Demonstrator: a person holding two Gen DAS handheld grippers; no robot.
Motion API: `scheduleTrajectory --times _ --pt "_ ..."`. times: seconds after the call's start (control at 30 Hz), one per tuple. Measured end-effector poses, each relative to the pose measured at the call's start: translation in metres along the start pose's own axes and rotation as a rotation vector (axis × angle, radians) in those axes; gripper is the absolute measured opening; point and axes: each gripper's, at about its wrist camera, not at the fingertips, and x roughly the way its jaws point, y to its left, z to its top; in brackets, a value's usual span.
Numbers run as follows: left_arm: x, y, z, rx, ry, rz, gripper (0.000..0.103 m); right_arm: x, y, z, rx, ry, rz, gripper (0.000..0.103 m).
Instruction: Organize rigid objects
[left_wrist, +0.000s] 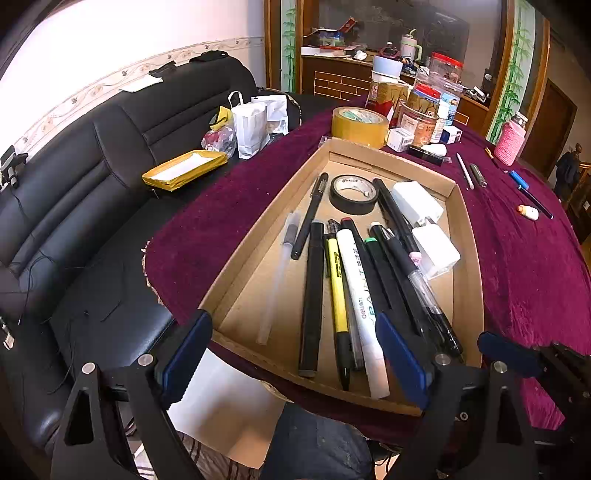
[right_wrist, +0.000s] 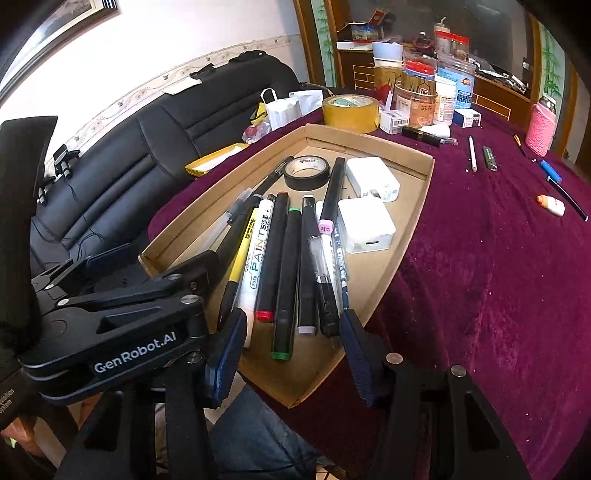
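A shallow cardboard tray (left_wrist: 469, 295) (right_wrist: 410, 218) lies on the purple cloth. It holds several pens and markers, among them a white paint marker (left_wrist: 360, 295) (right_wrist: 256, 243) and a yellow pen (left_wrist: 338, 295), plus a black tape roll (left_wrist: 354, 195) (right_wrist: 306, 171) and two white chargers (left_wrist: 417, 201) (right_wrist: 365, 223). My left gripper (left_wrist: 295, 354) is open and empty above the tray's near edge. My right gripper (right_wrist: 291, 354) is open and empty over the pens' near ends. The left gripper's body (right_wrist: 122, 332) shows in the right wrist view.
Loose on the cloth at right lie a white pen (right_wrist: 472, 154), a green pen (right_wrist: 490, 158), a blue pen (right_wrist: 563, 192) and a small white bottle (right_wrist: 552, 205). A yellow tape roll (right_wrist: 351, 112), jars and boxes stand beyond the tray. A black sofa (left_wrist: 74, 206) is left.
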Motion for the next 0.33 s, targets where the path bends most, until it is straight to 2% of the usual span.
scheduleTrajectory --times 0.33 --pt "-0.0084 0.0083 0.0044 -0.029 -0.024 -0.032 0.089 0.0 0.0072 -0.0012 -0.03 -0.009 -0.028 0.056"
